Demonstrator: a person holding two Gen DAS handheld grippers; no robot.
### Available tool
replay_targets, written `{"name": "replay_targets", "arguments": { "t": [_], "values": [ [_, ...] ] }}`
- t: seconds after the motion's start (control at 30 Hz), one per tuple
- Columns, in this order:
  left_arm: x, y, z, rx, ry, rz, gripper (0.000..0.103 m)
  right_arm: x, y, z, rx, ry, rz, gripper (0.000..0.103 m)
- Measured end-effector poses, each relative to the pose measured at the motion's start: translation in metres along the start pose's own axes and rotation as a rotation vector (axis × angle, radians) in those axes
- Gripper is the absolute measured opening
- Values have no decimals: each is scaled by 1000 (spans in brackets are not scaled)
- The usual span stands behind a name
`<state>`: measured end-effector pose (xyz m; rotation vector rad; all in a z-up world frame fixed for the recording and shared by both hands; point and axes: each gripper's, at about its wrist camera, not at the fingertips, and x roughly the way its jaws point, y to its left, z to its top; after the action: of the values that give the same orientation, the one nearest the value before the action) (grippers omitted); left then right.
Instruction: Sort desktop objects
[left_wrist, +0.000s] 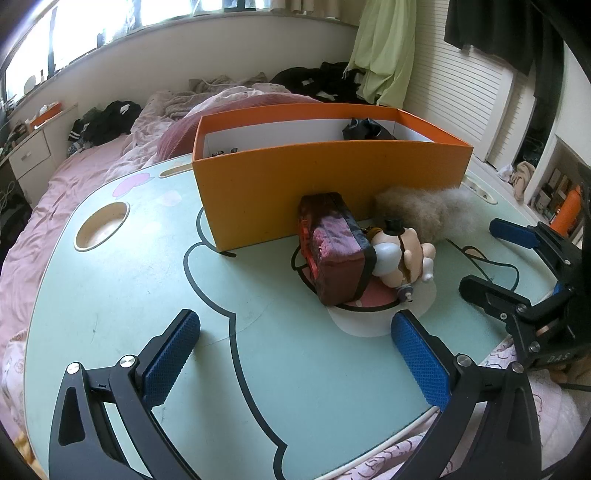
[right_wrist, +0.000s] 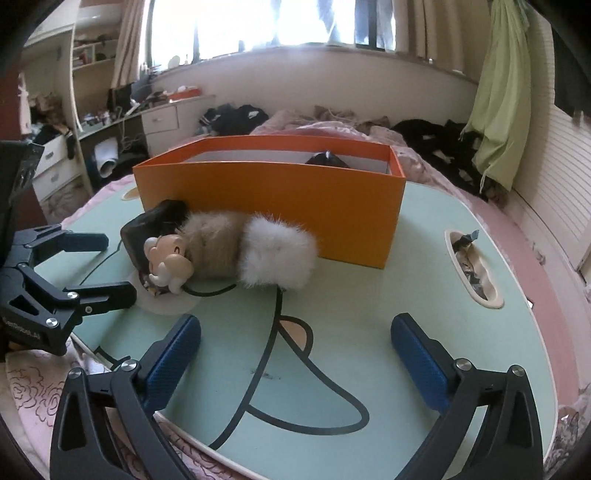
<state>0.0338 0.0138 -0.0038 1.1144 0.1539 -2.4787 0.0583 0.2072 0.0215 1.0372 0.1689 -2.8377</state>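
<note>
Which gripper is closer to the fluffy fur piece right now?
Right. The right gripper hangs open just in front of the fluffy fur piece, nothing between its fingers. The left gripper sits farther off, beyond the doll and dark pouch.

Orange box (right_wrist: 269, 206) on mint table (right_wrist: 424, 288); fur piece (right_wrist: 255, 254), figurine (right_wrist: 168, 264) just before it.

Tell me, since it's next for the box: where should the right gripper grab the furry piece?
Probably across the white end of the furry piece, coming from above with the open right gripper. That end lies clear of the doll.
</note>
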Motion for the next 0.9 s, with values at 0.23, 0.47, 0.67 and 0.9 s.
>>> {"name": "replay_targets", "arguments": {
  "t": [0.23,0.47,0.67,0.9],
  "values": [
    [-1,0,1,-2,0,3,103,-1,2,0,2,-1,-6,103],
    [0,0,0,-5,0,5,103,-1,2,0,3,-2,-8,103],
    [-1,0,0,-7,1,7,103,-2,2,0,4,-2,-10,103],
    [-1,0,0,-9,1,9,103,-2,1,-1,4,-3,-11,103]
  ]
}}
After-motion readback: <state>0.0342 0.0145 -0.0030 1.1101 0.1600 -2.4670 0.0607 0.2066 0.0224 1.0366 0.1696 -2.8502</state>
